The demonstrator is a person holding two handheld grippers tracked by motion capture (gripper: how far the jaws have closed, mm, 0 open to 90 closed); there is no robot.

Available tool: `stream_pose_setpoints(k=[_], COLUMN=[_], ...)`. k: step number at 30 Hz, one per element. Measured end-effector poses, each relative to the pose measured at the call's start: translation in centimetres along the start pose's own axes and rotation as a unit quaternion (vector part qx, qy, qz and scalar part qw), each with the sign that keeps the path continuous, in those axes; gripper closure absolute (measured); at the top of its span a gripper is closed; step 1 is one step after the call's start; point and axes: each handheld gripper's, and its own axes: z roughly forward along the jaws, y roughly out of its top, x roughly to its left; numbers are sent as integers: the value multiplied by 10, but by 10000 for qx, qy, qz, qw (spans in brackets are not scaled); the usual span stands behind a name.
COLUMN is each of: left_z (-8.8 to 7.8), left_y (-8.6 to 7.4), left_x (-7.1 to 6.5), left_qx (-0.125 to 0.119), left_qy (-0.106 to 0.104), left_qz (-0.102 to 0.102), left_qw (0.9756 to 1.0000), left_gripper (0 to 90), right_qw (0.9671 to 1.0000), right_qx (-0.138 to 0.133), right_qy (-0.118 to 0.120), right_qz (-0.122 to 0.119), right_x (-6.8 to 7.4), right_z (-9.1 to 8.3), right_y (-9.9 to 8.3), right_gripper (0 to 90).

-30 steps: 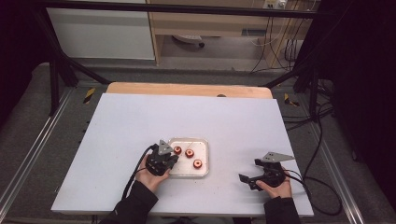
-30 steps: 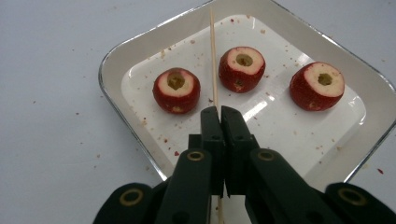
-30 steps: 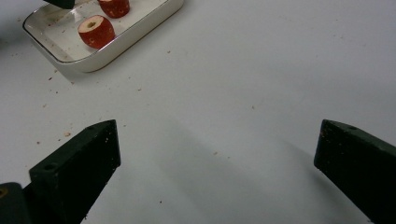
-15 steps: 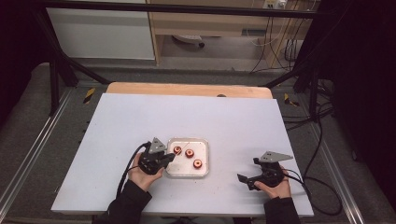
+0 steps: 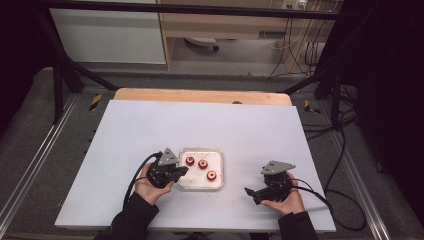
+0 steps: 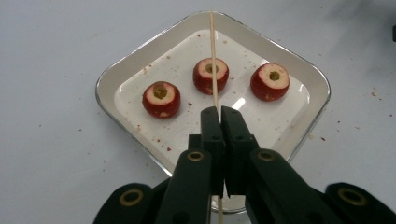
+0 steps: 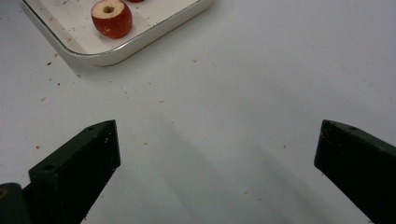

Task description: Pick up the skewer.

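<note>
My left gripper (image 6: 219,112) pressed together, pinching thin wooden skewer (image 6: 213,56) that runs out over tray (image 6: 116,70). Three cored red fruits (image 6: 211,74) loose in tray, none threaded yet. My right gripper (image 7: 215,154) spread wide, empty, over bare table (image 7: 261,70) beside tray. I judge: skewer secured, all threading remains.

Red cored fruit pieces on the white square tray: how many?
3, all on the white square tray: left red cored fruit piece, middle piece behind the thin wooden skewer, right piece. None appear hidden.
</note>
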Motion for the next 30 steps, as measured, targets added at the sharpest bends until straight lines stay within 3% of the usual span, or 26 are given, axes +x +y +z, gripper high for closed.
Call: stream_pose_setpoints(k=[3,6,7,9,16,21,22,23,24,25,29,30], left_z=[1,2,2,3,8,16,16,18,18,22,27,27], left_y=[3,7,9,14,24,33,33,35,35,38,42,42], left_x=[-3,-6,-8,-14,-25,-37,-37,-41,-41,-45,-52,-52], left_qx=[27,48,57,113,215,314,314,363,363,370,494,494], left_qy=[-63,-123,-156,-208,-341,-443,-443,-480,-480,-518,-570,-570], left_qz=[70,155,191,309,512,674,674,745,745,769,938,938], left_qw=[10000,9998,9997,9992,9979,9962,9962,9954,9954,9950,9927,9927], left_gripper=[885,885,885,885,885,885,885,885,885,885,885,885], right_qw=[9999,9983,9983,9958,9877,9805,9805,9769,9769,9728,9628,9587], right_qx=[13,36,36,102,137,81,81,81,81,44,2,-26], right_qy=[-32,-80,-80,-142,-247,-307,-307,-321,-321,-318,-362,-371], right_qz=[-165,-576,-576,-901,-1541,-1937,-1937,-2111,-2111,-2294,-2678,-2821], right_x=[4,13,13,20,32,39,39,42,42,45,50,51], right_z=[1,4,4,6,8,7,7,6,6,5,4,4], right_y=[5,16,16,22,33,38,38,40,40,41,43,44], right_gripper=[18,35,35,48,88,140,140,170,170,200,258,272])
